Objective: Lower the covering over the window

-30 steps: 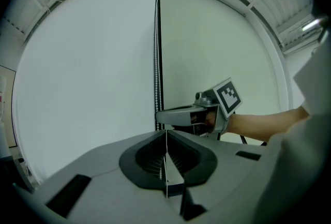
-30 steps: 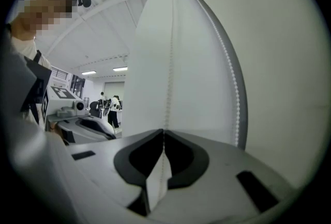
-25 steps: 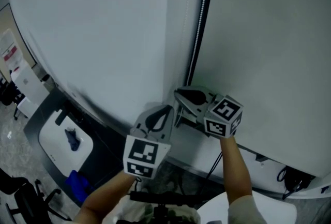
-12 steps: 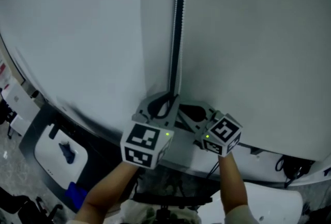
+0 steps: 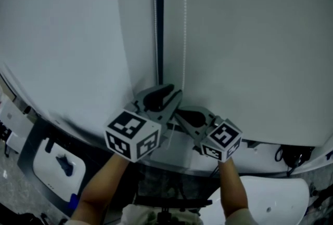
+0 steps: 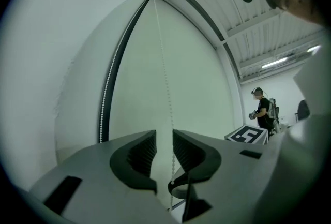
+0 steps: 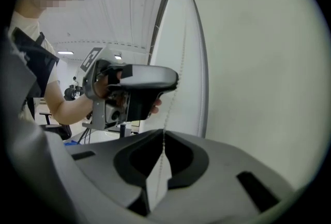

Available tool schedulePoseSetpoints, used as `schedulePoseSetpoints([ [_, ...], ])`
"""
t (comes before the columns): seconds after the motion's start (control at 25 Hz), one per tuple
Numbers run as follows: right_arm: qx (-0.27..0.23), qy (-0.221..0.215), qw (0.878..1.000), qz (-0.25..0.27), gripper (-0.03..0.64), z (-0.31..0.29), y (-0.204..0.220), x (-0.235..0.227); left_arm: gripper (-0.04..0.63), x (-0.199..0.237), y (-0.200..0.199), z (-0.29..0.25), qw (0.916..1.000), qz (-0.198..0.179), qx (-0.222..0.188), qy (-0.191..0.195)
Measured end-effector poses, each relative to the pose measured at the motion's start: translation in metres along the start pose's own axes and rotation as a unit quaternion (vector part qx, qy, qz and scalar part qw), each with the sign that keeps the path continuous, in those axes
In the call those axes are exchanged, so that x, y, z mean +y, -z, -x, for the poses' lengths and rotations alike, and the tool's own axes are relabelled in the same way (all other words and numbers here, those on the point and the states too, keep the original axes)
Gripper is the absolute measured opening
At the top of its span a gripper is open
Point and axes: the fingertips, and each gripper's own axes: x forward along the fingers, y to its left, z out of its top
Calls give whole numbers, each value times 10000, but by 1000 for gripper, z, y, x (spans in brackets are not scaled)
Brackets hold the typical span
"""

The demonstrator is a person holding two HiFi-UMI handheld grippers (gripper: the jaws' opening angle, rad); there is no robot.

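You are clamping the bead chain in your right gripper's jaws. Your left gripper's jaws are opening just above, and the chain is running vertically between them, beside the blind.

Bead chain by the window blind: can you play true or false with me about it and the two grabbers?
1. The right gripper is pinching the bead chain. True.
2. The left gripper is squeezing the chain tight. False: its jaws are opening, and the chain just hangs in the gap between them.
3. The blind is bright red. False: it is a pale greyish white.
4. Another person stands far off in the left gripper view. True.
5. The right gripper is holding a cup. False: it is shut only on the bead chain.
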Motion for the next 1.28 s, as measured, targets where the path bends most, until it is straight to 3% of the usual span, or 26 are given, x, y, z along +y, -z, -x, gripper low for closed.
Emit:
schedulePoseSetpoints([
  [0.12,29,74,10000,-17,20,3,-1,-1,130,-13,-6,0,9992,79,-35,378],
  [0.2,54,102,9999,-8,20,4,0,-1,132,-17,-10,-1,9988,28,-49,478],
  [0.6,66,192,9998,-41,20,6,0,2,129,-4,-16,-4,9994,-180,-43,306],
  [0.64,54,206,9998,-55,20,6,0,2,99,-2,-17,-4,9994,-221,-45,271],
  [0.68,43,218,9997,-70,20,7,0,1,28,-1,-17,-4,9993,-260,-58,245],
  [0.72,36,225,9997,-81,20,7,0,1,18,0,-18,-3,9992,-295,-72,245],
  [0.96,130,182,9997,-24,20,3,2,3,17,-6,-16,-8,9970,-683,71,367],
  [1.08,401,222,9989,130,20,-2,13,8,17,-10,-4,-11,9921,-1154,322,372],
  [1.28,359,244,9991,9,20,1,17,6,17,-12,-2,-13,9902,-1333,267,330],
])
